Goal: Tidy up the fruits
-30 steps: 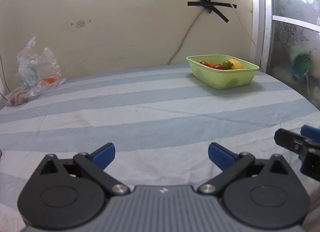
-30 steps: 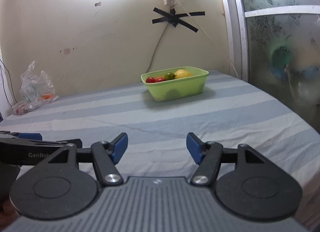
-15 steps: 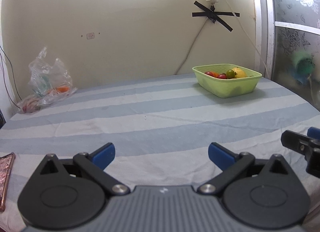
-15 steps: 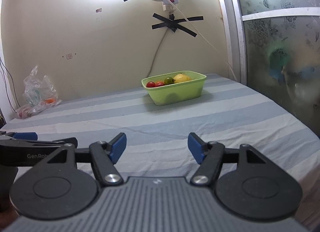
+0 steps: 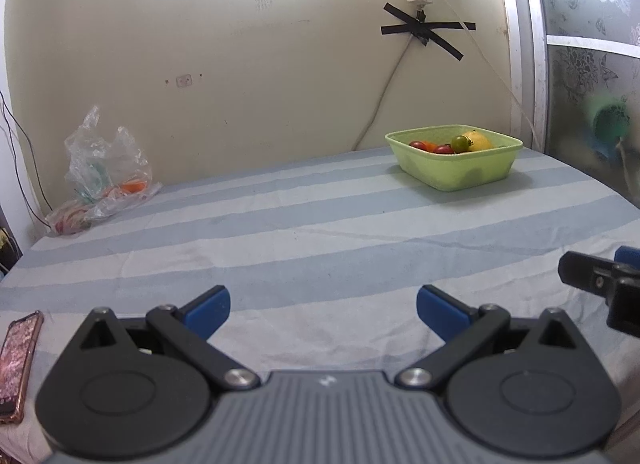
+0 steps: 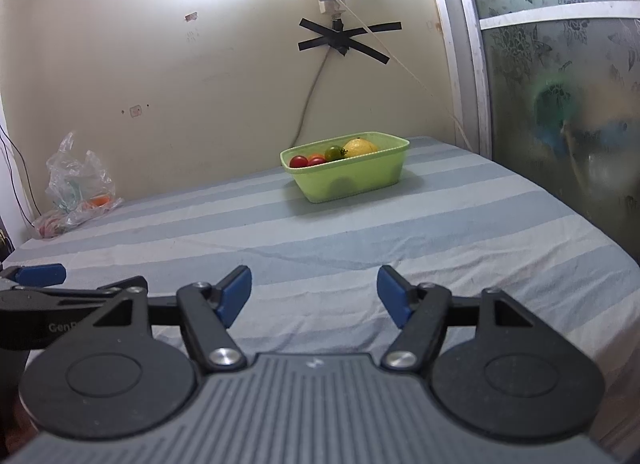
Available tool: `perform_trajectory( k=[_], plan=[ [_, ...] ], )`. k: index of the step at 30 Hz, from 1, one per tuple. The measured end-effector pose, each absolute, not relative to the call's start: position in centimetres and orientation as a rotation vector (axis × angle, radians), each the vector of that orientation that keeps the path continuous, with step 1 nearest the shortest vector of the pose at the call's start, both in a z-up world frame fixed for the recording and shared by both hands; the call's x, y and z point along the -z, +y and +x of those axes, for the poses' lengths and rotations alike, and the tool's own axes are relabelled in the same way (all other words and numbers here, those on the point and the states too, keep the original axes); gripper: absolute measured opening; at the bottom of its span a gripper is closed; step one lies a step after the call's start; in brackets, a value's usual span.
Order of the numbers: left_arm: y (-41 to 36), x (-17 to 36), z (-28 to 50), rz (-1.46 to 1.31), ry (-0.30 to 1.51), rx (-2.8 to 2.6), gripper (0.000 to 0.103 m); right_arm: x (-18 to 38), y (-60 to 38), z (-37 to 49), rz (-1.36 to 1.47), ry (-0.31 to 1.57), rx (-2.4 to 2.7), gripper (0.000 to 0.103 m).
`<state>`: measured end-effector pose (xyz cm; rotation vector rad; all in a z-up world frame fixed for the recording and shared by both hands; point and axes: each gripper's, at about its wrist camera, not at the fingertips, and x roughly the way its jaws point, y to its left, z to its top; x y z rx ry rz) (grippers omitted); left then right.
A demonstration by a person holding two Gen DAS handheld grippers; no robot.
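Fruit sitting in the green basket [image 6: 352,179]

Left gripper [image 5: 323,310] and right gripper [image 6: 314,292] hover over the striped table [image 6: 400,232], fingers spread wide, holding nothing.

Pale blue and white stripes, lime green, small bright fruit

The striped tablecloth [image 6: 400,232] carries a lime-green tub [image 6: 352,179] of red tomatoes [image 6: 298,161], a green tomato [image 6: 333,152] and a yellow lemon [image 6: 361,147].

Both views are taken from low over the striped table [image 5: 320,232], faced toward the far wall. The green basket [image 5: 456,169] (well away in each) is shared; it is seen right of centre from the left wrist, nearly central [image 6: 346,179] from the right.
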<state>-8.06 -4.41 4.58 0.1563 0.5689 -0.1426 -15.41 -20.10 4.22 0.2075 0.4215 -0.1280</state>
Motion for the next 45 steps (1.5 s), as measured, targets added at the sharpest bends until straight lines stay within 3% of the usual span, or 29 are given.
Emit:
perform_trajectory(
  k=[45],
  plan=[
    [-4.1, -2.2, -7.0, 0.175, 0.674, 0.127, 0.103, -3.0, -21.5, -14.4, 0.233, 0.469, 0.126, 0.072]
  ],
)
